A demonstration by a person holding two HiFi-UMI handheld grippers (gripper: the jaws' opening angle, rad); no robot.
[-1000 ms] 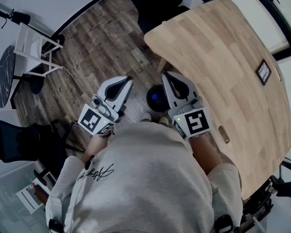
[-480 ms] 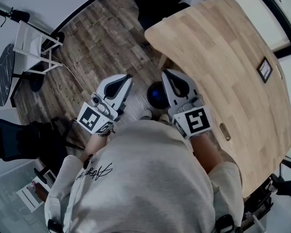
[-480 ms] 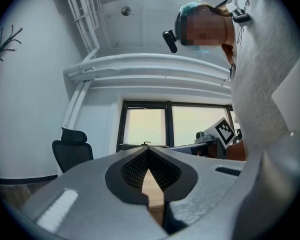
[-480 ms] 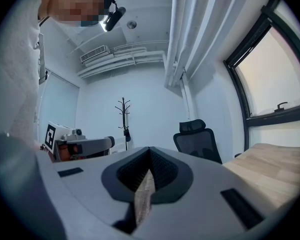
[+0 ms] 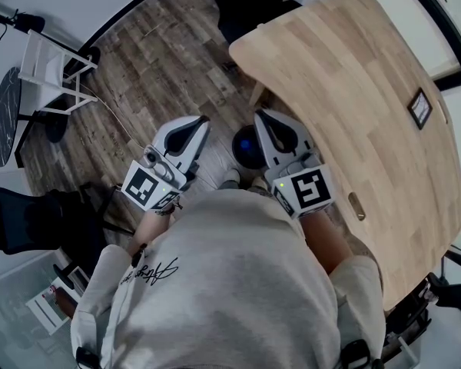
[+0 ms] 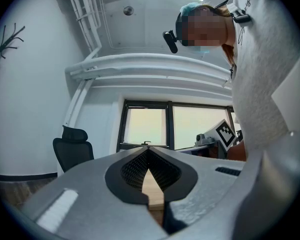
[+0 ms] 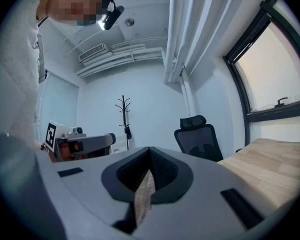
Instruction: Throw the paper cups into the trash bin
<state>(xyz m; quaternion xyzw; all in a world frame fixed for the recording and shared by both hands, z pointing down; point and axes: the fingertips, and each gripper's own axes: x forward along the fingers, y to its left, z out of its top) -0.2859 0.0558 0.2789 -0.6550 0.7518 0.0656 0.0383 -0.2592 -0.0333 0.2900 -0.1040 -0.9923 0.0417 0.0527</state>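
Observation:
No paper cup shows in any view. The trash bin [image 5: 244, 151], dark and round with a blue glint inside, stands on the wooden floor by the table's near corner. In the head view it sits between my two grippers. My left gripper [image 5: 200, 123] is held level to the left of the bin, and its jaws meet at the tips [image 6: 148, 149] with nothing between them. My right gripper [image 5: 260, 116] hangs just right of the bin and partly over it. Its jaws are also closed tip to tip [image 7: 150, 153] and hold nothing.
A light wooden table [image 5: 353, 91] fills the right side, with a small dark frame [image 5: 418, 111] on it. A white rack [image 5: 54, 71] and a black round table [image 5: 4, 118] stand far left, and a black office chair [image 5: 23, 221] near left. A coat stand [image 7: 123, 109] is by the wall.

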